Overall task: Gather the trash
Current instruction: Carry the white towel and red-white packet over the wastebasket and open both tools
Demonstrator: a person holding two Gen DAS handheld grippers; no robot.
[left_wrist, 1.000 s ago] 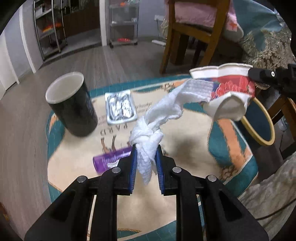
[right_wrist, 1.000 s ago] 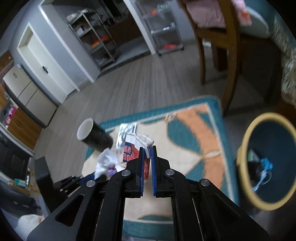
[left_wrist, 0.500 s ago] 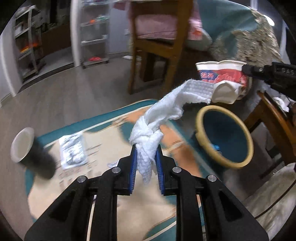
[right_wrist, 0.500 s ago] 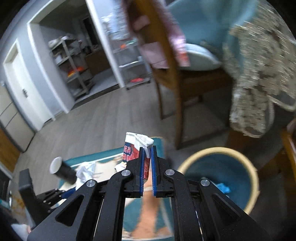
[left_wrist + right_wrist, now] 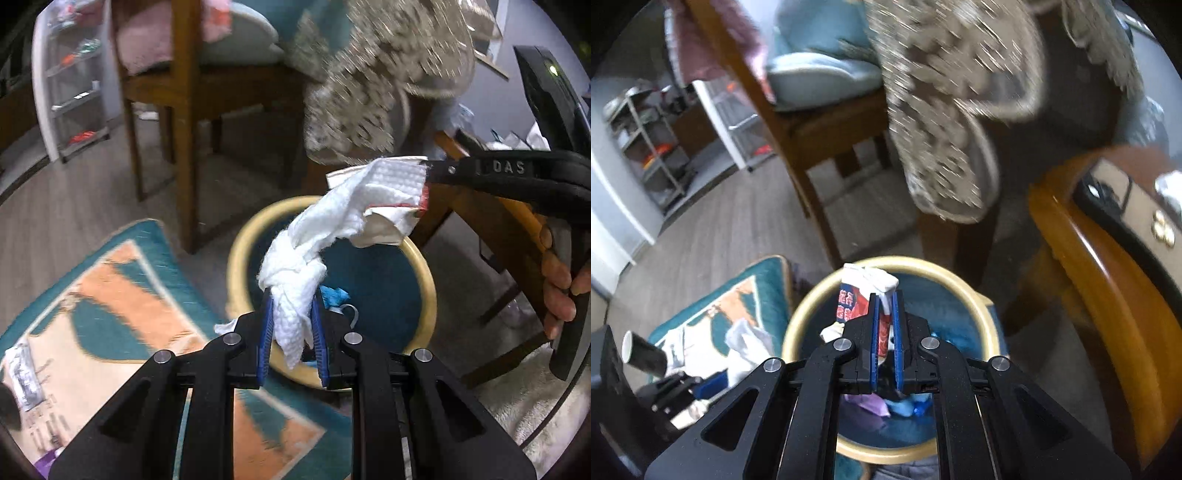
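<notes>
Left tool [image 5: 291, 332] gripping tissue [image 5: 295, 288], paper cup [image 5: 864, 295] half-hidden, bin [image 5: 798, 321] contents blurred

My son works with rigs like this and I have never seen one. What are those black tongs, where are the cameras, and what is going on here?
There is no robot. A person holds a black two-finger gripper in each hand, and each gripper carries a wide-angle camera that looks forward along its fingers. That is why black arms fill the bottom of both pictures.

In the left wrist view, the left gripper is shut on a twisted white paper towel. The right gripper reaches in from the side, with the person's fingers on its handle.

In the right wrist view, the right gripper is shut on a crushed red and white paper cup.

Both hang over a round bin with a yellow rim and dark blue inside, which already holds some trash. Left on the patterned rug are a black cup lying on its side and a silvery packet.
</notes>
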